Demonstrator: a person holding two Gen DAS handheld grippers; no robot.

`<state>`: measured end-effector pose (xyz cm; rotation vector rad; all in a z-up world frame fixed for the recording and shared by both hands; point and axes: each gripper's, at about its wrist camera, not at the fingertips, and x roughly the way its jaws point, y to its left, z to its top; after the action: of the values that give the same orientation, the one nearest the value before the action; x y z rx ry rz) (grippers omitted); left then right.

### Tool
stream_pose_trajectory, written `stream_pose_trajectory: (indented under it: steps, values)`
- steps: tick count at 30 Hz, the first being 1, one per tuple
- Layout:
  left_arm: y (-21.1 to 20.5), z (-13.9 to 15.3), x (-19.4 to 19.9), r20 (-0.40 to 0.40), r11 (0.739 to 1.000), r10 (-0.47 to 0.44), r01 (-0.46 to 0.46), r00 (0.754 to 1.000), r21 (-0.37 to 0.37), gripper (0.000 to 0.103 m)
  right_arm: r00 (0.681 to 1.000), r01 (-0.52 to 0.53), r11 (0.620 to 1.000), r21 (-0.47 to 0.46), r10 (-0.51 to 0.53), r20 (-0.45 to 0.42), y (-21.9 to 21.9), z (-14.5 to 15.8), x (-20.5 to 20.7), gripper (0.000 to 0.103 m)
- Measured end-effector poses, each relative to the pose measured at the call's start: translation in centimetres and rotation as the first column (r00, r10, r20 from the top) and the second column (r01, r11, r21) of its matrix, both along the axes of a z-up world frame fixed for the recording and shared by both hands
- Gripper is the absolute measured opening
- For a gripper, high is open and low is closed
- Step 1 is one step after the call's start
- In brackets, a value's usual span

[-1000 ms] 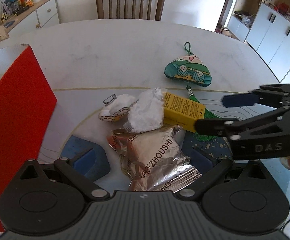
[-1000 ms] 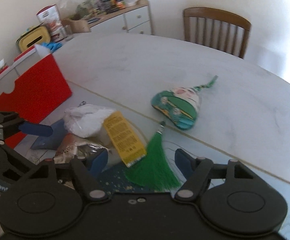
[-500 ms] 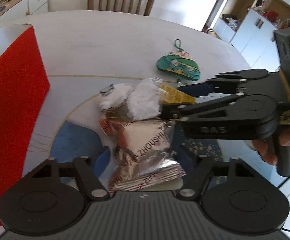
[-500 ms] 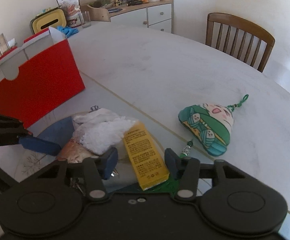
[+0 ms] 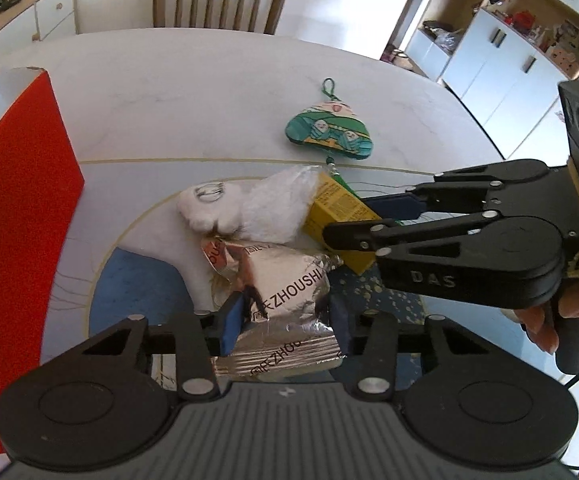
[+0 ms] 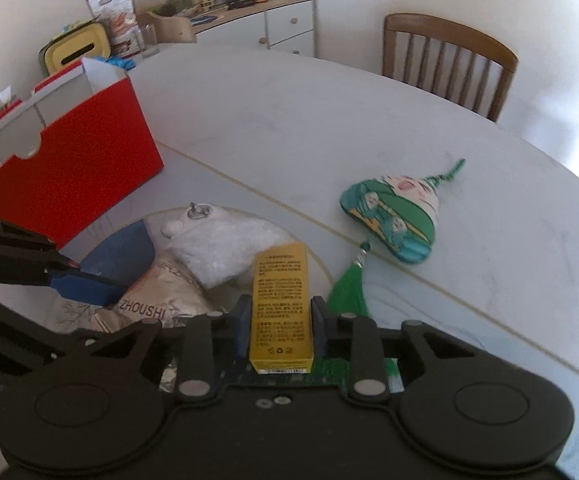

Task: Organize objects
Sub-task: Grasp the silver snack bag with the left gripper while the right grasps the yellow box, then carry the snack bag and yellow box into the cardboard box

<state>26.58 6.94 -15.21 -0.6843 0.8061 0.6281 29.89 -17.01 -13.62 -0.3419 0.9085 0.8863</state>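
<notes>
The sorting looks barely begun: all the things lie heaped on the worktop (image 5: 209,80) beside the red box (image 6: 73,168), whose inside is hidden, and the green pouch (image 5: 329,136) lies apart, untouched. The left tongs (image 5: 285,316) have just been closing and now pinch the foil packet (image 5: 285,288) between their pads, while the right tongs (image 6: 277,324) have likewise been closing and grip the yellow box (image 6: 281,304) at its near end. A second ago both tongs stood wide around these things; neither thing has been lifted clear of the heap, as far as can be judged, and the white bag (image 5: 273,208) has yet to be dealt with.
</notes>
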Motion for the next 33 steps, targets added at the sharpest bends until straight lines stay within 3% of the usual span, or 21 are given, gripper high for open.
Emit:
stream_pose_trajectory:
  steps: [8, 18, 33]
  values:
    - [-0.8, 0.8, -0.6, 0.033, 1.0, -0.027, 0.027, 0.999, -0.009, 0.04, 0.993, 0.12, 0.993, 0.019, -0.12, 0.003, -3.4, 1.1, -2.3, 0.028]
    - [-2.2, 2.7, -2.8, 0.098, 0.998, -0.051, 0.053, 0.994, -0.025, 0.039, 0.958, 0.287, 0.952, 0.104, -0.285, -0.042, -7.2, 2.9, -5.6, 0.028]
    - [-2.2, 7.1, -8.3, 0.168, 0.997, -0.049, 0.039, 0.985, 0.062, 0.039, 0.948, 0.318, 0.938, 0.136, -0.316, -0.037, -4.2, 7.0, -11.5, 0.029]
